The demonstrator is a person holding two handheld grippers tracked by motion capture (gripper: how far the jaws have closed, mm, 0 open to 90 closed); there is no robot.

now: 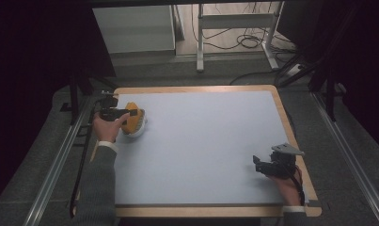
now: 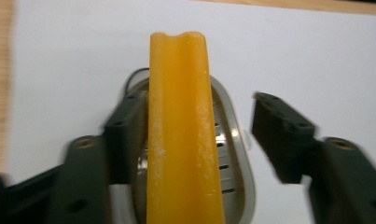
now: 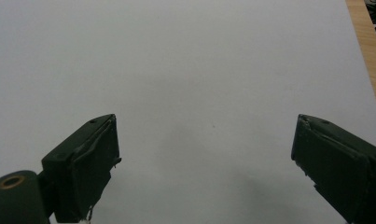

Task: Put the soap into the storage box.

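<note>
An orange, ridge-shaped handle (image 2: 181,130) stands on a white oval base (image 2: 239,135) with a slotted metal plate; it looks like a small grater (image 1: 133,120). It lies at the far left of the pale mat (image 1: 201,141). My left gripper (image 1: 127,113) (image 2: 199,105) is open and straddles the orange handle: one jaw lies against it, the other stands well apart. My right gripper (image 1: 256,162) (image 3: 206,126) rests low over the mat near the front right corner, open wide, with bare mat between its jaws.
The mat covers a wooden board (image 1: 290,127) whose rim shows on all sides. Metal rails (image 1: 60,155) run along both sides of the table. Behind it are a white cabinet (image 1: 135,28) and a table frame with cables (image 1: 234,37).
</note>
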